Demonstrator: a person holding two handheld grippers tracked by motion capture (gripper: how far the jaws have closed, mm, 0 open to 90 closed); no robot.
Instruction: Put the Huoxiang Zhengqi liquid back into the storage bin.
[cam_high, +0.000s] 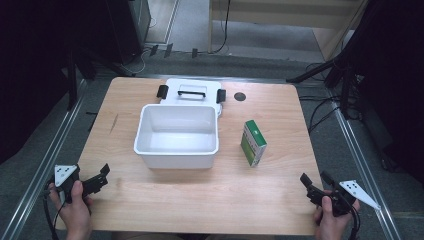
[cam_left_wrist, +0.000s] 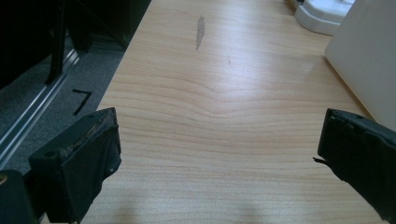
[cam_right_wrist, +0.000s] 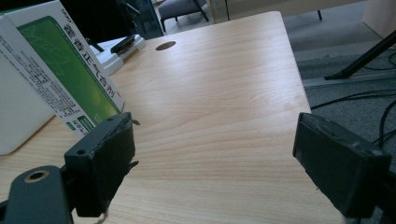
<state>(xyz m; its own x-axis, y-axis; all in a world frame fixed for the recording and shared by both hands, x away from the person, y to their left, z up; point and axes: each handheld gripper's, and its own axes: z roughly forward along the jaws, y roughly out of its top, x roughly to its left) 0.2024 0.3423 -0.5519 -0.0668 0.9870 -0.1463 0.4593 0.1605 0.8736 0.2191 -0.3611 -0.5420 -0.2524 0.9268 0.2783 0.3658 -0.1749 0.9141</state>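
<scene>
Right claw (cam_high: 314, 183) low at the lower right of the high view, jaws spread wide, gripping nothing. Same story in the right gripper view: bare counter (cam_right_wrist: 219, 107) between the two black jaws. Just beyond the left-hand jaw there, the green-and-white box (cam_right_wrist: 60, 70), standing on edge, near but untouched. In the high view, that box (cam_high: 253, 142) right of centre, just beside the open white bin (cam_high: 176, 136), not touching it. Left claw (cam_high: 101, 178) at the lower left, released as well, well apart from everything.

Risk from here, as a guess: box tall and narrow, so a jaw clipping one face on the way in likely to tip it flat or shove it against the bin wall.

Right gripper view giving the printed side of the box up close, unreadable from above. Left gripper view giving a grey scuff (cam_left_wrist: 200, 31) on the wood at the top, plus a slice of bin wall at the right edge. High view alone giving the lid (cam_high: 192, 93) lying behind the bin.
</scene>
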